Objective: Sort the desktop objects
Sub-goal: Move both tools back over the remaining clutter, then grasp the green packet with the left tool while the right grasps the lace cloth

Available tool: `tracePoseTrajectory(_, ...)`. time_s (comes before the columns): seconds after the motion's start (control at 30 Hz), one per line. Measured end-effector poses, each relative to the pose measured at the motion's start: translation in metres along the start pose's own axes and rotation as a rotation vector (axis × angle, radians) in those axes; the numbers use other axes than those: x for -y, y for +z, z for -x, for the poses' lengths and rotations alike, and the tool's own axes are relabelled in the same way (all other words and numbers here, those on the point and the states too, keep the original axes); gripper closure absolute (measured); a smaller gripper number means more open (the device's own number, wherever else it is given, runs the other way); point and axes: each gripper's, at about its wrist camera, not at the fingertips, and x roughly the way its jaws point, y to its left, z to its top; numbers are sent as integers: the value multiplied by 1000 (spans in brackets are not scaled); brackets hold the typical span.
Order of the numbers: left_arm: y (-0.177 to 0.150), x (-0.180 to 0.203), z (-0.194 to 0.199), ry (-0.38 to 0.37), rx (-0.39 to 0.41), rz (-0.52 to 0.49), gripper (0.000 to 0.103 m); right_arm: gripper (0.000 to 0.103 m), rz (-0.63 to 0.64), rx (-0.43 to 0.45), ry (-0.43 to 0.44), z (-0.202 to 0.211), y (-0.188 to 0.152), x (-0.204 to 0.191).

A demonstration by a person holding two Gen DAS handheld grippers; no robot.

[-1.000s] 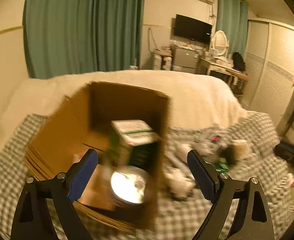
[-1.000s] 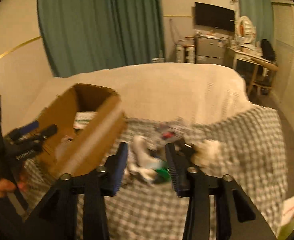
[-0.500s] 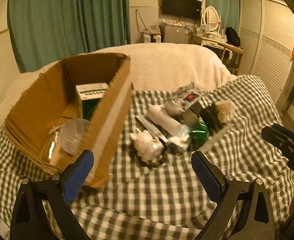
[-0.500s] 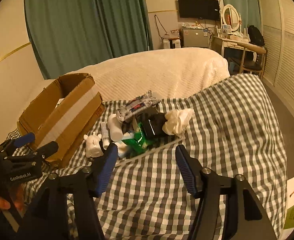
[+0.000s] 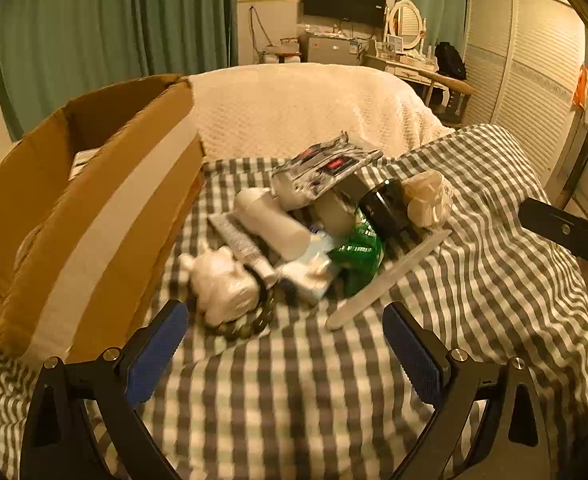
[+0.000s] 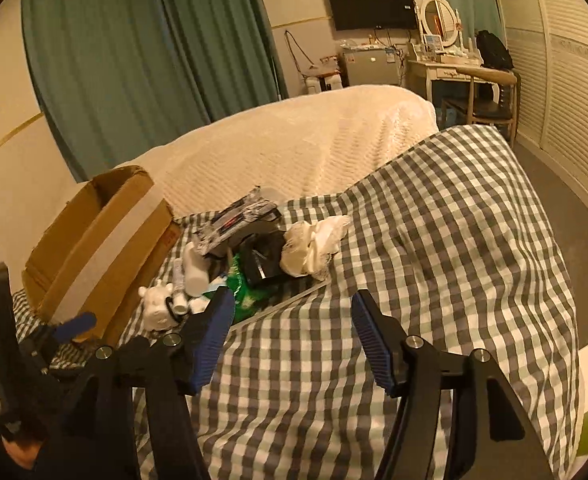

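A heap of small objects lies on the checked cloth [image 5: 302,400]. It includes a white figurine [image 5: 222,284] with a bead bracelet [image 5: 254,320] against it, a white bottle [image 5: 270,224], a green packet [image 5: 358,252], a silver packet [image 5: 326,164], a black jar [image 5: 386,208], crumpled tissue [image 5: 426,200] and a clear flat stick [image 5: 390,276]. A brown cardboard box [image 5: 94,208] stands open to the left of the heap. My left gripper [image 5: 286,344] hangs open just short of the figurine, holding nothing. My right gripper [image 6: 290,320] is open and empty in front of the heap's right side.
A cream blanket [image 6: 302,148] covers the bed behind the cloth. Green curtains [image 6: 134,60] hang at the back, with a dresser and a chair [image 6: 482,92] at the far right. The cloth drops off at the right edge [image 6: 554,280] toward the floor.
The left gripper has swung from over the box to the heap and come lower. The right gripper has drawn back and down, and its jaws stand wider than a second ago.
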Motion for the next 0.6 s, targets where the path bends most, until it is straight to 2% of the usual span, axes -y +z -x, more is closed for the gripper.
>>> tracePoseTrajectory(0.27, 25, 24, -51, 1, -5, -30, 3, 42, 33, -59, 5, -59, 22, 0)
tracePoseTrajectory(0.37, 29, 28, -70, 27, -26, -42, 3, 42, 16, -83, 18, -79, 27, 5)
tracePoseTrajectory(0.43, 29, 28, -79, 3, -40, -41, 3, 42, 15, -96, 14, -89, 29, 8)
tracePoseTrajectory(0.6, 26, 35, -90, -20, -64, -62, 11, 43, 9, -130, 2, -115, 36, 14)
